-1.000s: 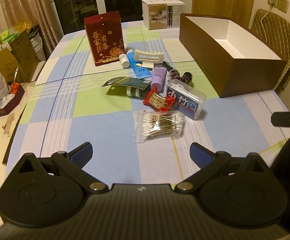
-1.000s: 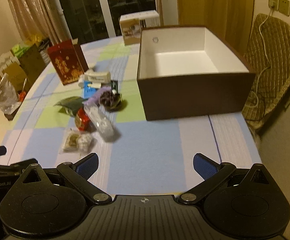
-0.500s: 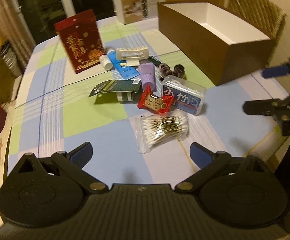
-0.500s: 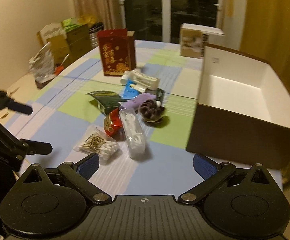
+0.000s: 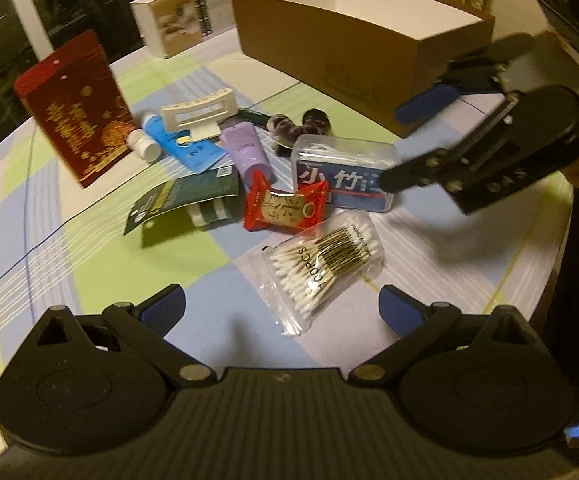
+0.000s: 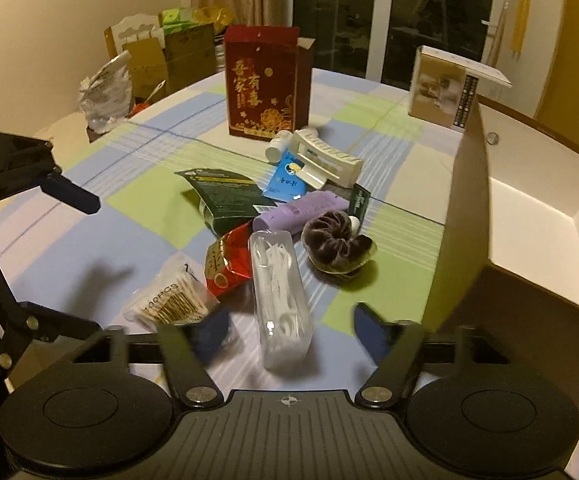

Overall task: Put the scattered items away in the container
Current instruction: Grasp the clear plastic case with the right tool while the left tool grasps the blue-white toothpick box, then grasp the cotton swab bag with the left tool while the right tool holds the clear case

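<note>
Barely begun: brown container (image 6: pixel 529 216) bare inside, whole scatter on the tablecloth (image 5: pixel 89 280) beside it. Right gripper (image 6: pixel 289 328) just been narrowing astride the clear floss box (image 6: pixel 279 300) (pads not touching); left gripper (image 5: pixel 281 300) spread, empty, near cotton swabs (image 5: pixel 325 260).

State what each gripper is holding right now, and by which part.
Nothing is held. The left gripper is open over the cotton swab bag. The right gripper, whose jaws have just been closing, straddles the clear plastic box without gripping it.
</note>
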